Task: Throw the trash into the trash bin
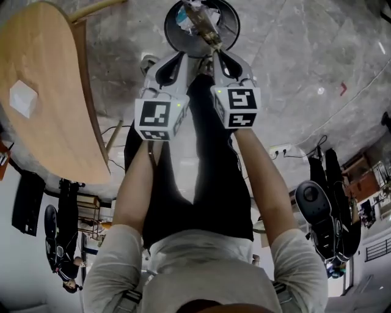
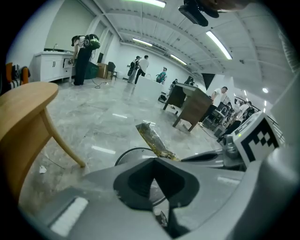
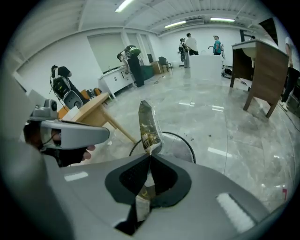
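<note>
A round black trash bin (image 1: 227, 18) stands on the marble floor just past my feet, with some rubbish in it. My right gripper (image 1: 215, 51) is shut on the lower end of a crinkled clear-and-brown wrapper (image 1: 204, 23), which sticks out over the bin's opening. In the right gripper view the wrapper (image 3: 148, 125) rises from the closed jaws with the bin (image 3: 183, 146) behind it. My left gripper (image 1: 182, 56) is close beside the right one, jaws together and holding nothing. In the left gripper view the wrapper (image 2: 153, 138) slants above the bin's rim (image 2: 127, 153).
A curved wooden table (image 1: 55, 116) with a small white box (image 1: 23, 98) stands to the left; its leg (image 2: 61, 140) comes down near the bin. A power strip (image 1: 278, 150) lies on the floor at right. A brown desk (image 3: 262, 75) and several people are far off.
</note>
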The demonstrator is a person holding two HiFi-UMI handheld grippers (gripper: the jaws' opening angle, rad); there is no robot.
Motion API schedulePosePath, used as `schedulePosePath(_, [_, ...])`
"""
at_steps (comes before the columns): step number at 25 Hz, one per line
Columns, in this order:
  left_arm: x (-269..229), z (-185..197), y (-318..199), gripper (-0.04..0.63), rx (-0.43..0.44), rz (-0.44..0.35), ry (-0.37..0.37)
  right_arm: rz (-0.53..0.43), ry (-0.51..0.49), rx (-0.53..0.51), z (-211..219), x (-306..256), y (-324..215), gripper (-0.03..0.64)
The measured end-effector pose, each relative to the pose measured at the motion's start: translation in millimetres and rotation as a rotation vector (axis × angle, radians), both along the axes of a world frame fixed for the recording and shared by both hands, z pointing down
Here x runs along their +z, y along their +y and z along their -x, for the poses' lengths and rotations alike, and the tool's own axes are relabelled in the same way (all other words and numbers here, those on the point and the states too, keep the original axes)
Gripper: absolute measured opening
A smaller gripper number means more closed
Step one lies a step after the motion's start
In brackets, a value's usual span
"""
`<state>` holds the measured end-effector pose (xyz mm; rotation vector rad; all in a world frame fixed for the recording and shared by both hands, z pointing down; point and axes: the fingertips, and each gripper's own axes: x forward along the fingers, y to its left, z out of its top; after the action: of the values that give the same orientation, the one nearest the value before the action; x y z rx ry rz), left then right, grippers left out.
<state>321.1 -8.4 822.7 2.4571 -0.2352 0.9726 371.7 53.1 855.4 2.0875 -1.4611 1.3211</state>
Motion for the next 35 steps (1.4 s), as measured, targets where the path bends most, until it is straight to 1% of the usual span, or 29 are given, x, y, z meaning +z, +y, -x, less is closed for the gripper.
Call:
schedulePosePath(2, [21.0,-0.3,-5.3,0.018,-0.006,0.009,-0.020,0.035,-0.007,-0.010,1.0,26.5,-2.7,0.008])
schedulePosePath(5, [44.1,-6.7,-12.7,0.018,-0.005,0.024,-0.038,0.097,-0.028,0.010,-4.1,60.4,-3.1,0.008])
schedulePosePath(12, [78.2,-14.7,-25.9,0.018,0.023,0.018,-0.072,0.186,-0.059,0.016,-12.8,117.8,-22.2,0.008])
schedulePosePath(15, [89.1,-10.5,-28.5,0.018,0.008,0.013,-0.092,0.232,-0.084,0.014,-9.2,137.4,-23.2,0.008])
schedulePosePath(18, [97.6,-7.0,-33.0,0.018,-0.012,0.024,-0.100,0.259,-0.100,0.036,-10.7,153.5,-24.3,0.008])
schedulePosePath(20, [100.2,-4.5,-32.3,0.018,-0.011,0.030,-0.108,0.257,-0.096,0.048,-12.9,156.6,-25.8,0.012])
schedulePosePath(21, [100.2,-3.2,-31.0,0.018,-0.010,0.034,-0.112,0.249,-0.093,0.048,-13.2,156.2,-26.5,0.043])
schedulePosePath(22, [99.5,-1.8,-29.8,0.018,-0.009,0.038,-0.115,0.240,-0.091,0.043,-13.1,155.7,-27.0,0.096])
schedulePosePath(23, [98.3,-0.4,-29.2,0.018,-0.011,0.042,-0.117,0.230,-0.090,0.038,-12.5,155.2,-27.6,0.117])
schedulePosePath(29, [87.8,1.1,-25.9,0.018,-0.006,0.047,-0.114,0.197,-0.091,0.045,-8.9,140.7,-28.6,0.111])
schedulePosePath(31, [81.1,-0.7,-25.5,0.018,-0.007,0.046,-0.106,0.175,-0.071,0.050,-11.4,127.7,-30.2,0.087])
schedulePosePath(35, [56.9,-4.7,-25.2,0.018,-0.005,0.036,-0.090,0.126,-0.022,0.064,-16.7,93.1,-30.5,0.014])
